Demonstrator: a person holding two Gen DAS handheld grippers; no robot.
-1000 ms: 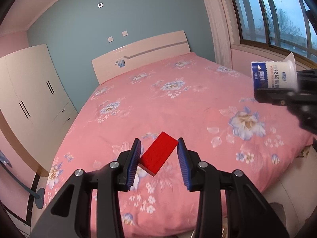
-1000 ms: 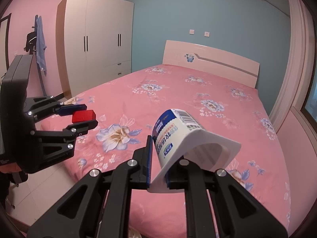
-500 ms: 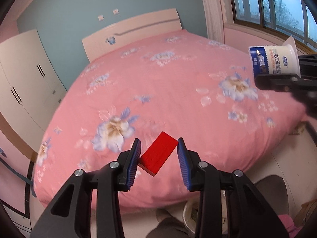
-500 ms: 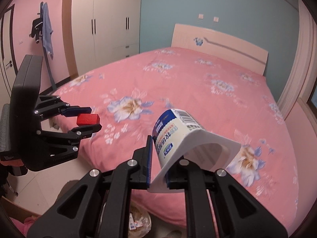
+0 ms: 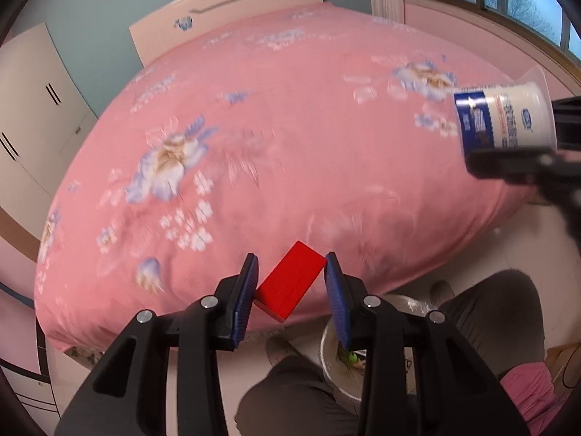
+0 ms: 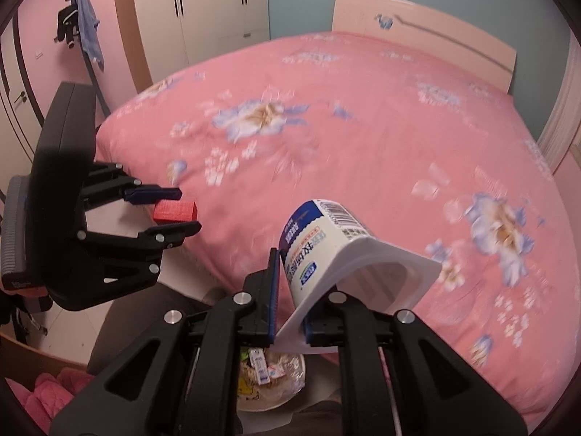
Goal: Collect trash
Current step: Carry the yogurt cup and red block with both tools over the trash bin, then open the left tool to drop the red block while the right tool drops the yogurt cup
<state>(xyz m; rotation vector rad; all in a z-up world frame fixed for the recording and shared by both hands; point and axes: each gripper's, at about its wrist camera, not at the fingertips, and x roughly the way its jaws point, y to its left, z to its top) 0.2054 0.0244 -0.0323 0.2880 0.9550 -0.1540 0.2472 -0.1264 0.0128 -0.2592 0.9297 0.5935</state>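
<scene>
Bed: pink floral cover, nothing lying on it; its foot edge runs just beyond both grippers.

Bin: pale, round, on the floor at the bed's foot edge between the person's legs; wrappers already inside. Judged the drop point, which explains both grippers tilting down over it.

Cup: white yogurt cup with blue label and barcode, empty, mouth squashed flat. The right gripper is pressed together on its crumpled rim, so the body sticks out forward, above the bin.

Block: small red rectangular piece, matte, sharp-edged. The left gripper pinches it corner to corner, skewed between the blue pads; a thin grip, judged liable to slip.
</scene>
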